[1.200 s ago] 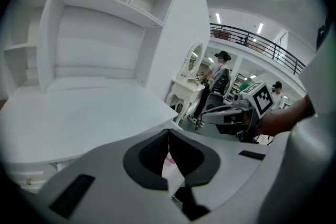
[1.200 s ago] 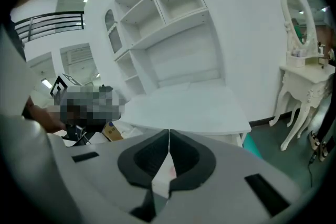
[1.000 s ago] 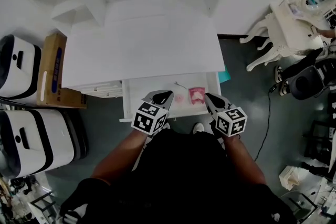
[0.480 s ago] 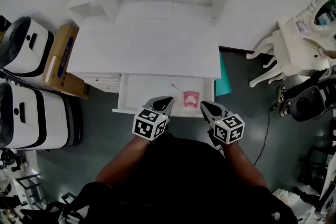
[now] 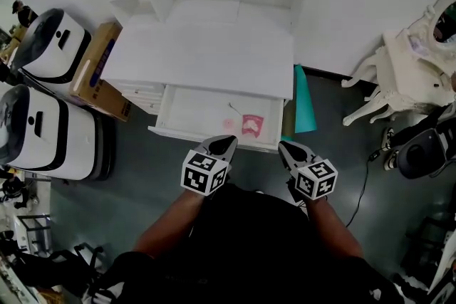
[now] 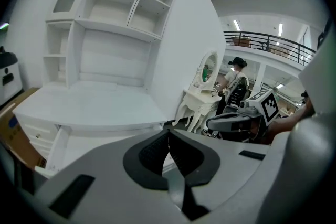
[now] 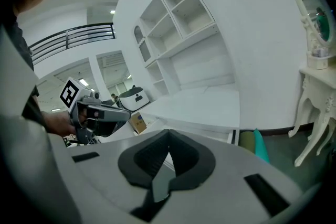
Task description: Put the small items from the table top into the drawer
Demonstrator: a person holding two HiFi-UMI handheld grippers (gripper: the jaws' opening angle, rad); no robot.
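Head view: a smooth white desk (image 5: 206,57) is standing on a grey floor (image 5: 135,181), its shallow drawer (image 5: 187,110) lying open at frame centre. A pink packet (image 5: 251,124) is resting in the drawer's right half. Below, the left gripper (image 5: 225,144) and right gripper (image 5: 286,149) are hovering, both clenched on nothing. A brown cardboard box (image 5: 100,71) is sitting left of the desk.

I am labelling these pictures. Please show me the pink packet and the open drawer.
pink packet (image 5: 251,125): head view, its middle.
open drawer (image 5: 191,112): head view, bare bottom, left part.
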